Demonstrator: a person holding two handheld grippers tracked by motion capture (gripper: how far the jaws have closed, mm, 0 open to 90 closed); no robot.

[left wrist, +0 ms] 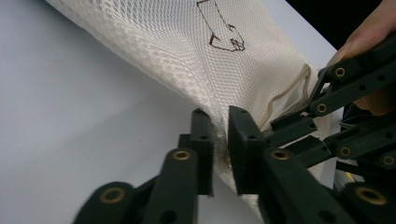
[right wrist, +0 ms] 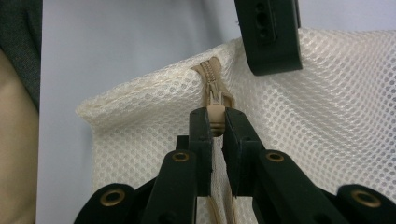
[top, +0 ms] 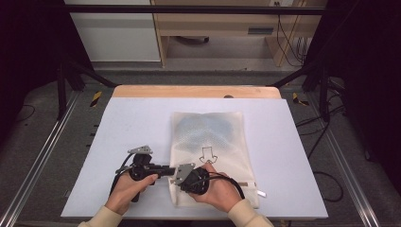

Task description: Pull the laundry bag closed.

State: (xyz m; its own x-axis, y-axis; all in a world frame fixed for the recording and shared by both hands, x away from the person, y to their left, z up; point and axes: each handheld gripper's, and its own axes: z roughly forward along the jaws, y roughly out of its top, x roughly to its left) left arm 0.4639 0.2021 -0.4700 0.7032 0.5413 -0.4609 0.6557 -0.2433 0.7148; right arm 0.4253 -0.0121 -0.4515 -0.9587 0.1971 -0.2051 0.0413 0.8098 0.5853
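A white mesh bag (top: pixel 208 132) lies flat on the light table (top: pixel 132 123), with something bluish inside its far half and an arrow drawn on it (top: pixel 207 155). Both grippers meet at its near left corner. My left gripper (left wrist: pixel 217 135) reaches in from the left and is shut on a pinch of the mesh edge, which rises tented between its pads. My right gripper (right wrist: pixel 215 126) is shut on the beige zipper pull (right wrist: pixel 215 116) at the end of the zipper (right wrist: pixel 211 77). One of the left gripper's fingers (right wrist: pixel 271 37) hangs just beyond the pull.
The bag (left wrist: pixel 187 51) covers the table's middle and near right. Bare table surface (left wrist: pixel 70 102) lies to its left. A wooden strip (top: pixel 196 91) edges the far side, with dark frame posts at both sides and cabinets beyond. Both hands sit at the near edge.
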